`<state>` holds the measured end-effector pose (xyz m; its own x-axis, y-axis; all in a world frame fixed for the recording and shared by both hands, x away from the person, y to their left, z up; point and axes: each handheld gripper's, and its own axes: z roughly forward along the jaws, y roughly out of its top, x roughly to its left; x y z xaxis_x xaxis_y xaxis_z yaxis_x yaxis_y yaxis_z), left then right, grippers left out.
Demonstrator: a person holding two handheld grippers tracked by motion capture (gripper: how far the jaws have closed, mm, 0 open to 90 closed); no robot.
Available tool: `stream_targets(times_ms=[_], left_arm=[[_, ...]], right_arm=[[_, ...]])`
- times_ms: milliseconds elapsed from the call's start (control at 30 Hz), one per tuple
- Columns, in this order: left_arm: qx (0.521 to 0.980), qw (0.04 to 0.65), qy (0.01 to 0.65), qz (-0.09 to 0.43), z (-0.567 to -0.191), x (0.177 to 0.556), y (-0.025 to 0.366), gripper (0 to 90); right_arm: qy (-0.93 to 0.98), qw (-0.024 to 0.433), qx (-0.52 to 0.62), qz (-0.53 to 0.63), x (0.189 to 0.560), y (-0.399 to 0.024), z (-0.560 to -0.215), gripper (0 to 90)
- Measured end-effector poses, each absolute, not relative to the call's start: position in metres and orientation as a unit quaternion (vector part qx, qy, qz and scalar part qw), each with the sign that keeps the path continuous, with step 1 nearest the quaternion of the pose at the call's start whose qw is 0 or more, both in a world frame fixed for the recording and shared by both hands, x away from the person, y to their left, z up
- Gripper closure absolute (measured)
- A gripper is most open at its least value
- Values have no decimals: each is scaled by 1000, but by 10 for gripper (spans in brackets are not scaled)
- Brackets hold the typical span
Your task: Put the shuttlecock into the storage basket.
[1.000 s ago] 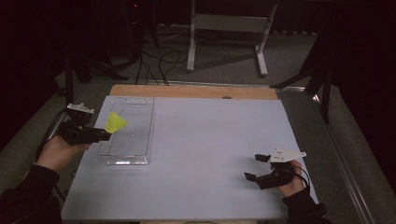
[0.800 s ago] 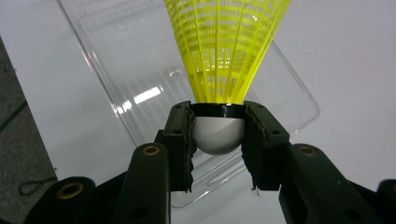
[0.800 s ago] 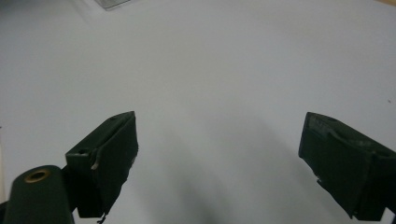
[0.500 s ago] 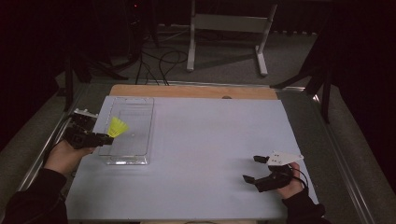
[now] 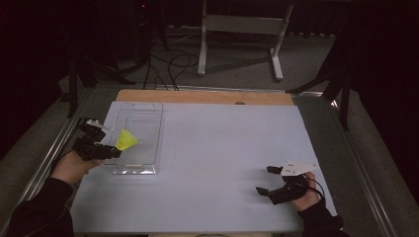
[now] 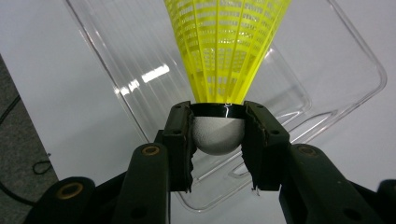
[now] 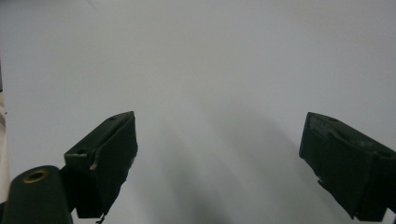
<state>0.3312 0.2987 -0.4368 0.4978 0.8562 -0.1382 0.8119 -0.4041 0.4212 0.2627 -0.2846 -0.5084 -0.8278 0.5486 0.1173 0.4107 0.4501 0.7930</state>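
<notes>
Dim room, grey floor (image 5: pixel 237 74), metal stand (image 5: pixel 239 22), trailing cables (image 5: pixel 168 66)

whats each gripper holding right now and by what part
The left gripper holds a yellow shuttlecock by its white rounded head, jaws clamped on both sides, above the clear tray. The right gripper holds nothing; its jaws stand open.

Yellow shuttlecock (image 6: pixel 224 56), white cork (image 6: pixel 217 135) clamped, skirt pointing over clear tray (image 5: pixel 148 111), seemingly above it.
</notes>
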Motion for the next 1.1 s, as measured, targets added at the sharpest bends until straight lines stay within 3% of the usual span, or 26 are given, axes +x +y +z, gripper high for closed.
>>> stream_targets(times_ms=[833,1100], left_arm=[[860,173,479,43,-441,341,292,645],[857,164,486,50,-436,341,287,421]], right_arm=[[849,61,283,443,264,-285,-511,116],[848,60,283,445,264,-286,-511,115]])
